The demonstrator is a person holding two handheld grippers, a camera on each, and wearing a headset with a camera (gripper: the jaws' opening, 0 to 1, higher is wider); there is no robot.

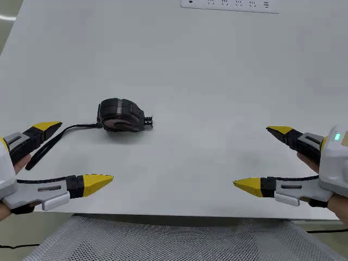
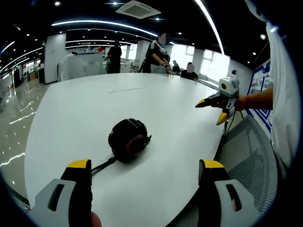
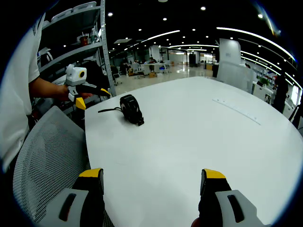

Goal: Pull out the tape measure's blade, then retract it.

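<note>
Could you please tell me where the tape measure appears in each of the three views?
Head view: tape measure left of centre on the table.
Left gripper view: tape measure near the centre, slightly low.
Right gripper view: tape measure upper left.
Shared landmark: the white power strip on the table.

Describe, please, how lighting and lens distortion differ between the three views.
Head view: flat, even light, the tape measure sharp with a faint shadow; left gripper view: fisheye curves the table, glare on the floor; right gripper view: likewise bowed, ceiling lights bright.
</note>
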